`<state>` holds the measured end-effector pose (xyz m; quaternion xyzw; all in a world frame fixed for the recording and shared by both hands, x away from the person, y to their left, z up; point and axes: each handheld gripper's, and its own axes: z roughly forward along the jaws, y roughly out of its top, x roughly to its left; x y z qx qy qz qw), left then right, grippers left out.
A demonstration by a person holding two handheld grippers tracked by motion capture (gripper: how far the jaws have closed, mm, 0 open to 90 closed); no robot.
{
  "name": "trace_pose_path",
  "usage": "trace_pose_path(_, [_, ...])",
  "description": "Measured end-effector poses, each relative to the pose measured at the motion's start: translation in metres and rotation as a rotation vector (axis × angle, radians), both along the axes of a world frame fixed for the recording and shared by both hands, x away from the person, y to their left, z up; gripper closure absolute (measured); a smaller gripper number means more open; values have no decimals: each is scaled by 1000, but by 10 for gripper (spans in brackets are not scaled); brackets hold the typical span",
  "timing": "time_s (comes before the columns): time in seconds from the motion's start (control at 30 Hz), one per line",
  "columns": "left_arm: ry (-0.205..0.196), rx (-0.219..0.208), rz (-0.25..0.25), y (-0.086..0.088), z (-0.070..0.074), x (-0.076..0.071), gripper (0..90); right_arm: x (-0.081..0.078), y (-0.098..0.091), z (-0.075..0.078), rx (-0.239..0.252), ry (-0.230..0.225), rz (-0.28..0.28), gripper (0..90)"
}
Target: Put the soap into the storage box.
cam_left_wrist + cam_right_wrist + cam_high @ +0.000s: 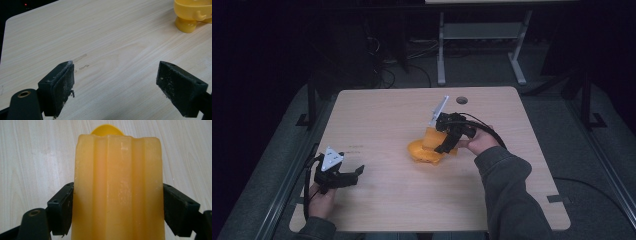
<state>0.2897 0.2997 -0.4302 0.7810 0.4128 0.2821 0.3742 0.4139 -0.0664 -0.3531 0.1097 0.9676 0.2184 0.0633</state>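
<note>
A translucent orange ribbed block (117, 170) stands between the jaws of my right gripper (117, 205), which press on both its sides. In the high view that block (431, 137) tilts over a yellow footed bowl (421, 153) at the table's middle, with my right gripper (447, 142) on it from the right. The bowl's rim (106, 128) peeks out behind the block. My left gripper (354, 175) rests low near the front left, jaws wide apart with nothing between them (115, 82). The yellow bowl (191, 12) sits far off at its view's top right.
The wooden table (412, 200) has a round cable hole (462, 100) near its far edge. A faint smear (81, 61) marks the wood ahead of the left gripper. Another desk's metal legs (441, 50) stand on the dark floor beyond.
</note>
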Motion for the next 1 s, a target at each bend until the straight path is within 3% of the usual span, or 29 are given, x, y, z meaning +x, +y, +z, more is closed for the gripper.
trace_pose_path(0.33, [-1,-1,0,0,0,0,141,4,12,-1,3,5,27,205])
trace_pose_path(1.0, [-2,-2,-1,0,0,0,141,11,32,-18,-11,37,64,204])
